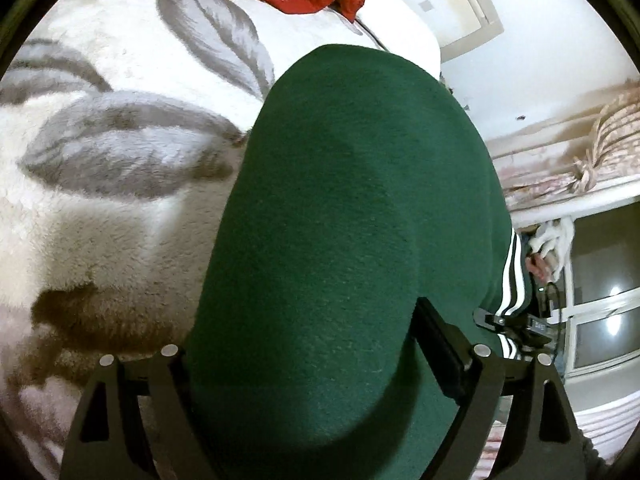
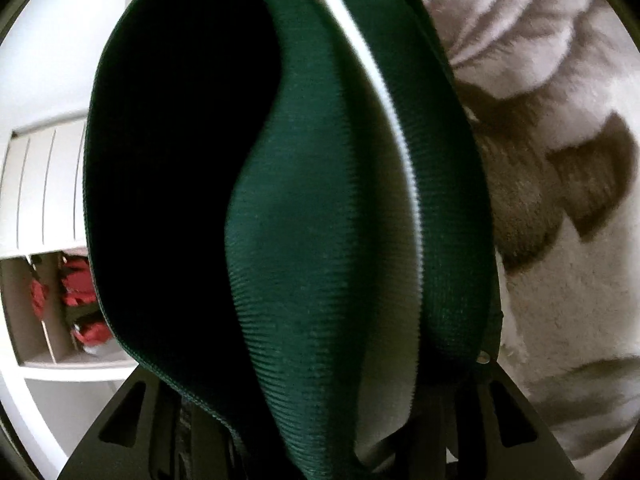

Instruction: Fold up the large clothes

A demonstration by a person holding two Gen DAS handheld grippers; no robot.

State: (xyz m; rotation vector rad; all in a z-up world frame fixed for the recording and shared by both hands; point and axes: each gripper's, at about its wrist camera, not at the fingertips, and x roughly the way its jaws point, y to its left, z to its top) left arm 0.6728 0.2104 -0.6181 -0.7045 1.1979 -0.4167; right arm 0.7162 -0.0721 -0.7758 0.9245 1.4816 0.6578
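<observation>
Green garment (image 1: pixel 340 240), soft and limp, hung clamped in both the left gripper (image 1: pixel 304 364) and right gripper (image 2: pixel 320 420), its ribbed hem at twelve o'clock offering the firmest hold.

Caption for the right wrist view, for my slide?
Right gripper carrying the ribbed, white-striped hem of a green garment over a floral fleece blanket.

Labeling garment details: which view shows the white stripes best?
Left wrist: three white stripes show plainly on the green garment's right edge. Right wrist shows only one blurred white band running down the ribbed green fabric.
</observation>
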